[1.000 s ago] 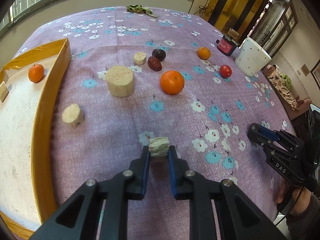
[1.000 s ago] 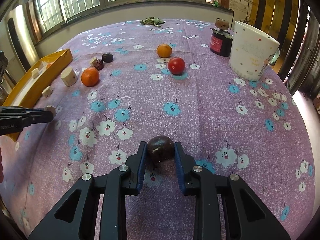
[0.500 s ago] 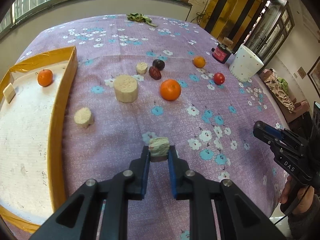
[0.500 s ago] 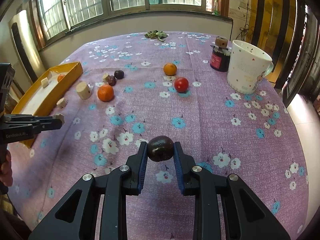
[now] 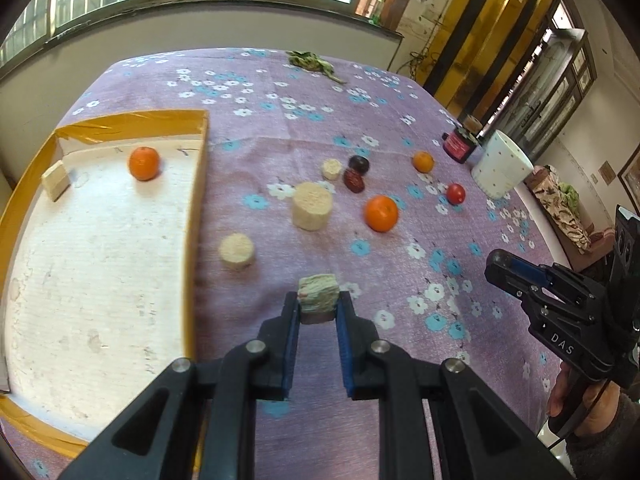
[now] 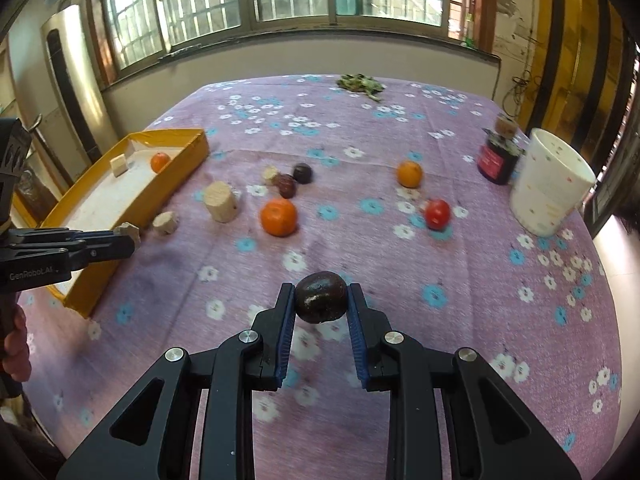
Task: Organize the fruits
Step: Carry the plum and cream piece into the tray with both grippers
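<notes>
My left gripper is shut on a pale beige block, held above the cloth just right of the yellow tray. My right gripper is shut on a dark plum, raised over the near table. The tray holds a small orange and a beige cube. On the purple floral cloth lie a large orange, a small orange, a red tomato, a dark plum, a red date and three pale cylinders.
A white cup and a dark red jar stand at the right edge. Green leaves lie at the far side. The table edge runs close on my near side.
Both grippers have risen with their loads, so more of the table and room shows. The left gripper has moved toward the tray. Objects on the cloth have not moved.
</notes>
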The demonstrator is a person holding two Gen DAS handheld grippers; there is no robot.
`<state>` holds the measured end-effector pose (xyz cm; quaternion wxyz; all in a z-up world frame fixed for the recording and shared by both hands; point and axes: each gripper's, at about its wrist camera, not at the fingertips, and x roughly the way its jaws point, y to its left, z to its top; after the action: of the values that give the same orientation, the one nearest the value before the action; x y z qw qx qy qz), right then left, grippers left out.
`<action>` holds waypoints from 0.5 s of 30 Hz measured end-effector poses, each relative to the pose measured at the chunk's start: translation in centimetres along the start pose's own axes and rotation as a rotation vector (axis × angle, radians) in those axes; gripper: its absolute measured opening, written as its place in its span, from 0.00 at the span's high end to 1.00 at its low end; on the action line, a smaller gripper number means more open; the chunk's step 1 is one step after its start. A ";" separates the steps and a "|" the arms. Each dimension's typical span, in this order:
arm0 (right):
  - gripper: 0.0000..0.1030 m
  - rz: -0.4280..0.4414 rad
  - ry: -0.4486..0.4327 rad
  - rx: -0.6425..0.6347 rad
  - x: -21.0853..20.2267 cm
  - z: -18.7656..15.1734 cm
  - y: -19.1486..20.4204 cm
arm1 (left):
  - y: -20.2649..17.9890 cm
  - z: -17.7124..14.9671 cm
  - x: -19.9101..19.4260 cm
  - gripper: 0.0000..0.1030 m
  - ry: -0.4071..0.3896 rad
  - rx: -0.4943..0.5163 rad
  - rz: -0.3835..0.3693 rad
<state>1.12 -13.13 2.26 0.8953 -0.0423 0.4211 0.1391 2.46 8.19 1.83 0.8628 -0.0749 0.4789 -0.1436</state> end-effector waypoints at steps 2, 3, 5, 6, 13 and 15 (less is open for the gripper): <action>0.76 0.017 0.003 -0.022 0.5 0.6 1.3 | 1.2 0.1 -0.5 0.80 -0.009 -0.019 0.010; 0.76 0.026 0.005 -0.032 0.7 0.9 1.9 | 1.8 0.1 -0.7 0.80 -0.013 -0.028 0.016; 0.76 0.050 0.010 -0.049 1.3 1.6 3.3 | 3.0 0.1 -1.1 0.80 -0.020 -0.045 0.027; 0.76 0.060 0.013 -0.057 1.6 1.9 3.9 | 3.6 0.2 -1.4 0.80 -0.024 -0.053 0.035; 0.76 0.099 0.038 -0.123 4.2 3.6 8.3 | 7.8 0.1 -2.2 0.80 -0.022 -0.115 0.077; 0.76 0.100 0.056 -0.120 4.9 3.3 8.4 | 8.5 -0.1 -2.4 0.80 -0.023 -0.117 0.081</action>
<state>4.12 -3.37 0.99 0.8710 -0.0785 0.4384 0.2075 2.66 17.01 1.44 0.8676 -0.1075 0.4790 -0.0796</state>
